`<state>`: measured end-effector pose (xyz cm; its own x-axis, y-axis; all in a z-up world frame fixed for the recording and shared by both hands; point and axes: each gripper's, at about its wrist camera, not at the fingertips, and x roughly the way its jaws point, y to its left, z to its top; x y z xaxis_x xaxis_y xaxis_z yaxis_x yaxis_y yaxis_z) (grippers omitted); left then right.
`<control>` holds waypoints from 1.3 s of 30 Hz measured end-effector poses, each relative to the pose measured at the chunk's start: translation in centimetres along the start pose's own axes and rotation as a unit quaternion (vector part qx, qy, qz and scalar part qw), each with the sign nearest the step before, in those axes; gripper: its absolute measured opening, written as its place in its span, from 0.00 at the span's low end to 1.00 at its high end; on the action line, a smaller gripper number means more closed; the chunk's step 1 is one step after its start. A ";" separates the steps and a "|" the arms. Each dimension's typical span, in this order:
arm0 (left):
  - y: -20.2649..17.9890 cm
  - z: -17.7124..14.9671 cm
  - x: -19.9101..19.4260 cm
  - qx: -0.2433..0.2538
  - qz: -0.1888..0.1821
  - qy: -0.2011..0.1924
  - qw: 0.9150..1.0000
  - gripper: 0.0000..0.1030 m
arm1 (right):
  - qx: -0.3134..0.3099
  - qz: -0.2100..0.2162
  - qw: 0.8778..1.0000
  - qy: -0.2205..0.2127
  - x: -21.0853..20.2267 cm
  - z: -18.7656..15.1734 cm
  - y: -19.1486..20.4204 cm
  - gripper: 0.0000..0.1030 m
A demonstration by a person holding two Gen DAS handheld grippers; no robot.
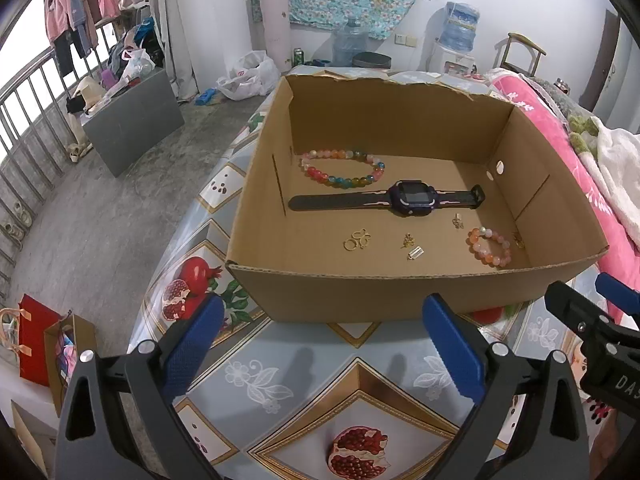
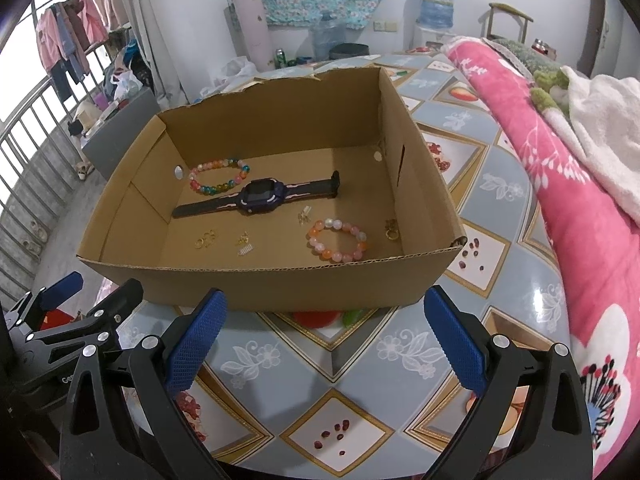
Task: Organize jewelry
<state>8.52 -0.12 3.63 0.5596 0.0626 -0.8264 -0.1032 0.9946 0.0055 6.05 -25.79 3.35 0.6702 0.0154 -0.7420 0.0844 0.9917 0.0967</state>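
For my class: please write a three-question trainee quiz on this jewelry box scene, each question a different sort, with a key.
1. True or false: the watch lies between the two bead bracelets.
2. Which bracelet lies nearer the box's front wall? A: multicolored bracelet. B: orange-pink bracelet.
3. Fill in: both the left gripper and right gripper are ____.

Key: 1 true; 2 B; 3 open.

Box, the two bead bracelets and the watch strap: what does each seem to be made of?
Box: plain brown corrugated cardboard, fluting showing along its cut rim. Multicolour bracelet and orange-pink bracelet: glossy, translucent round beads, likely glass or polished stone; cannot tell which. Watch strap: matte dark band lying flat, probably rubber or silicone.
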 end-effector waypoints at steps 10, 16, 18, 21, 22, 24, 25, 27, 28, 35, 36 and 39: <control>0.2 0.0 0.1 0.000 0.001 0.002 1.000 0.95 | -0.002 -0.001 1.000 0.000 0.0 0.0 0.2 0.92; 0.3 0.0 0.2 0.001 0.003 0.001 1.000 0.95 | -0.004 -0.004 1.000 -0.001 0.1 -0.2 0.5 0.92; 0.4 -0.1 0.2 0.002 0.004 0.001 1.000 0.95 | -0.005 -0.005 1.000 0.000 0.1 -0.2 0.5 0.92; 0.4 -0.1 0.2 0.002 0.004 0.001 1.000 0.95 | -0.005 -0.005 1.000 -0.001 0.1 -0.2 0.5 0.92; 0.4 -0.1 0.2 0.002 0.004 0.001 1.000 0.95 | -0.005 -0.005 1.000 -0.001 0.0 -0.2 0.5 0.92; 0.4 -0.1 0.2 0.002 0.004 0.001 1.000 0.95 | -0.005 -0.006 1.000 -0.001 0.1 -0.2 0.5 0.92; 0.4 -0.1 0.2 0.002 0.004 0.001 1.000 0.95 | -0.005 -0.006 1.000 -0.001 0.1 -0.2 0.6 0.92; 0.4 -0.1 0.2 0.002 0.004 0.000 1.000 0.95 | -0.006 -0.006 1.000 -0.001 0.1 -0.3 0.6 0.92; 0.4 -0.1 0.2 0.002 0.004 0.001 1.000 0.95 | -0.006 -0.006 1.000 -0.002 0.1 -0.3 0.6 0.92; 0.3 -0.1 0.2 0.002 0.005 0.000 1.000 0.95 | -0.008 -0.009 1.000 -0.003 0.0 -0.2 0.6 0.92; 0.4 -0.1 0.2 0.002 0.005 0.000 1.000 0.95 | -0.009 -0.009 1.000 -0.003 0.0 -0.2 0.6 0.92; 0.3 -0.1 0.2 0.002 0.005 0.001 1.000 0.95 | -0.008 -0.009 1.000 -0.004 0.0 -0.2 0.7 0.92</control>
<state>8.51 0.22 3.44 0.5568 0.0719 -0.8275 -0.1058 0.9943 0.0152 5.95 -25.11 3.29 0.6739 -0.0034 -0.7388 0.0841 0.9938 0.0722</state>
